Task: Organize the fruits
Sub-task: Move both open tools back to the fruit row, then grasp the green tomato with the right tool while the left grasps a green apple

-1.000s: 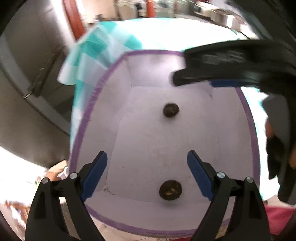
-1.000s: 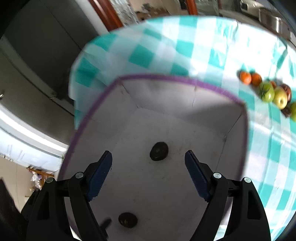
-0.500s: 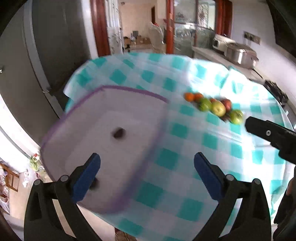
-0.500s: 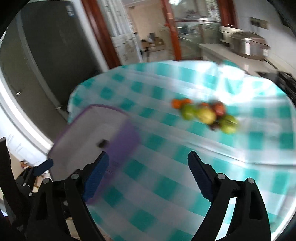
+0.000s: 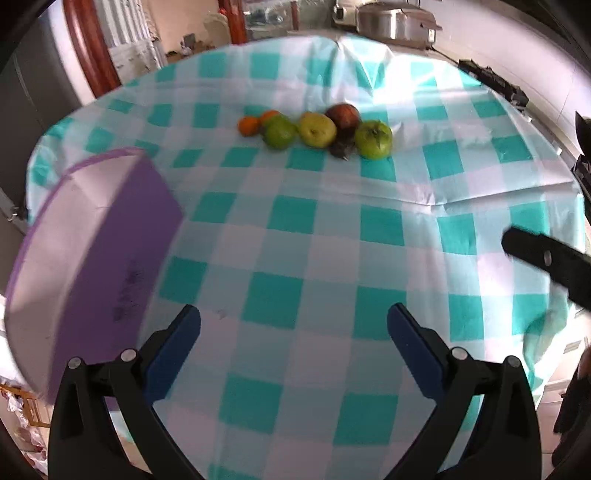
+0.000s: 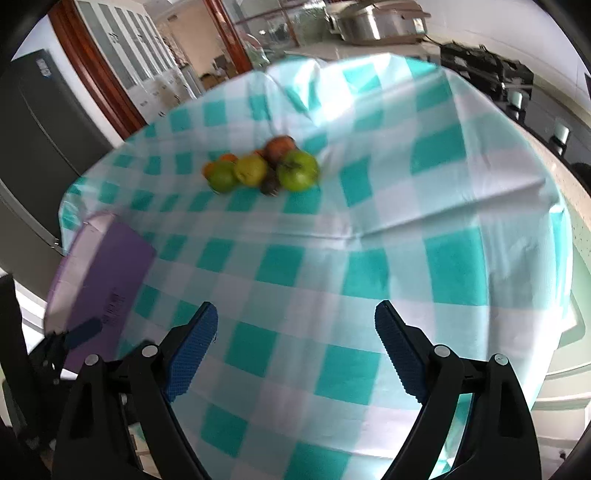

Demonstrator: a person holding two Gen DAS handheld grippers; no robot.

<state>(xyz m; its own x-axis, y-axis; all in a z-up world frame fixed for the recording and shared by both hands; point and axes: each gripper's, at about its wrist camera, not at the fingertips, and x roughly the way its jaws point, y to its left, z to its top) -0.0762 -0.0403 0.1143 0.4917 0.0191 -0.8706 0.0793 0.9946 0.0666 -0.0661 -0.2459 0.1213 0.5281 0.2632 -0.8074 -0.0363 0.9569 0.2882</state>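
Observation:
A cluster of fruit (image 5: 317, 129) lies on the teal-checked tablecloth: green apples, a yellow-green apple, a reddish fruit, small oranges and a dark small fruit. In the right wrist view the same fruit (image 6: 258, 168) sits far ahead. A purple box (image 5: 96, 251) with a white inside stands at the table's left edge; its contents are hidden from here. My left gripper (image 5: 293, 336) hangs open over bare cloth, nothing between its blue pads. My right gripper (image 6: 295, 334) is also open and empty, well short of the fruit.
The purple box (image 6: 99, 280) fills the left side. One finger of the right gripper (image 5: 546, 258) juts in at the right of the left wrist view. A steel cooker (image 5: 391, 18) and a counter lie beyond the table. A dark fridge (image 6: 40, 140) stands left.
Both grippers have swung right, away from above the purple box and out over the tablecloth. The fruit cluster has come into view ahead. Both jaws stand a little wider than before.

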